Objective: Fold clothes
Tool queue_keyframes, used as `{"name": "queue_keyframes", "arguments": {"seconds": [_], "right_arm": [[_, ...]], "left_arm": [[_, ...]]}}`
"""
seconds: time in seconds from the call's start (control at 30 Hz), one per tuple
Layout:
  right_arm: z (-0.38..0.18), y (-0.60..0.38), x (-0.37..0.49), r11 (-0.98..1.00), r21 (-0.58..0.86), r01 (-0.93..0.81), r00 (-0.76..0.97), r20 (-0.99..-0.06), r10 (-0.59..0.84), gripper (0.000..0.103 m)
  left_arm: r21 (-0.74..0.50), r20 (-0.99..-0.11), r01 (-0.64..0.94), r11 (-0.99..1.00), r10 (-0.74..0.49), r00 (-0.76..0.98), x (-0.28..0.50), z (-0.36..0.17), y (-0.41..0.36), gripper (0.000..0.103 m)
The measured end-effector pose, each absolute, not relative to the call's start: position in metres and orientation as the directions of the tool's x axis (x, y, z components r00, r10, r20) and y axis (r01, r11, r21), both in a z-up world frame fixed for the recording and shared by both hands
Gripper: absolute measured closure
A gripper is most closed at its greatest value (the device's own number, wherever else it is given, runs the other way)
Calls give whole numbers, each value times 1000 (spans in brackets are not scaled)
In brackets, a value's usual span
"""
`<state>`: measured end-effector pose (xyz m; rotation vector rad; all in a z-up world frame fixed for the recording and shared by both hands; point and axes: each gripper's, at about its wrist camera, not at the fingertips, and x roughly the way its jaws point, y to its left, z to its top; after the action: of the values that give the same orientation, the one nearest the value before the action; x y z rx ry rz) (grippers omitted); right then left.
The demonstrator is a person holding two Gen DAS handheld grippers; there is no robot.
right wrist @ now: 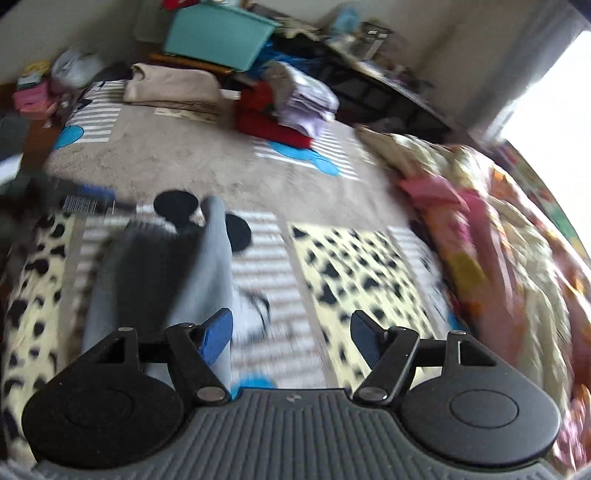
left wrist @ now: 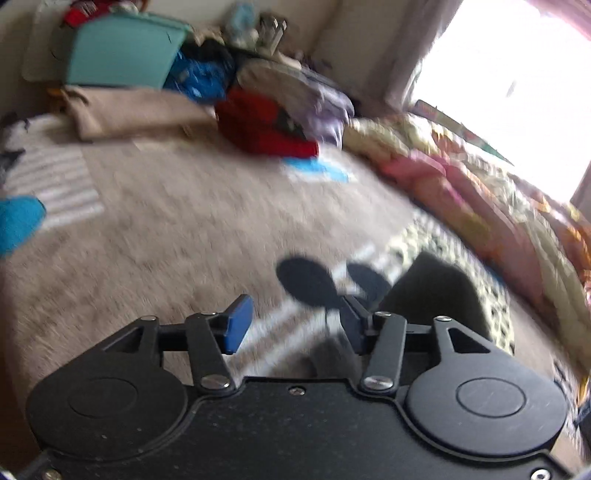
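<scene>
Fingers [left wrist: 240, 323] on both grippers spread wide, nothing held; grey garment [right wrist: 162, 273] blurred w/ motion, edges unclear.

A garment [right wrist: 162, 273] is spread on the blanket [right wrist: 177, 158], ahead and to the left of the right gripper [right wrist: 290, 338]. At the blanket's far edge a folded cloth [right wrist: 173, 90] is placed on the left, with a pile of clothes [right wrist: 291, 107] to its right. A bin [right wrist: 218, 35] is seen behind both. A quilt [right wrist: 498, 221] is bunched along the right side.
</scene>
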<state>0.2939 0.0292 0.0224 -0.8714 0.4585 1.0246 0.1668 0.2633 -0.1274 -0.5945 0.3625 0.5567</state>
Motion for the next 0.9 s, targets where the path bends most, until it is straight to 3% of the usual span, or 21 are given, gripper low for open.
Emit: {"name": "queue_keyframes", "arguments": {"seconds": [0.1, 0.43, 0.67, 0.83, 0.87, 0.9], "right_arm": [[15, -25, 261, 287, -404, -869, 495, -684, 536, 33], [-98, -139, 146, 372, -418, -829, 547, -744, 383, 40], [-128, -154, 132, 439, -416, -797, 580, -730, 362, 55], [-137, -161, 141, 477, -382, -792, 565, -754, 335, 78], [-137, -162, 144, 484, -372, -792, 561, -756, 337, 82], [-136, -164, 146, 490, -362, -793, 557, -756, 343, 87]], "left_arm": [[-454, -424, -531, 715, 350, 835, 165, -121, 260, 51], [-603, -419, -256, 755, -27, 908, 196, -123, 221, 51], [-667, -416, -248, 703, -74, 906, 215, -126, 230, 47], [-675, -408, -219, 705, -109, 906, 242, -130, 225, 48], [-664, -420, -220, 715, -113, 901, 248, -132, 221, 49], [-655, -429, -219, 723, -117, 896, 254, -134, 218, 57]]}}
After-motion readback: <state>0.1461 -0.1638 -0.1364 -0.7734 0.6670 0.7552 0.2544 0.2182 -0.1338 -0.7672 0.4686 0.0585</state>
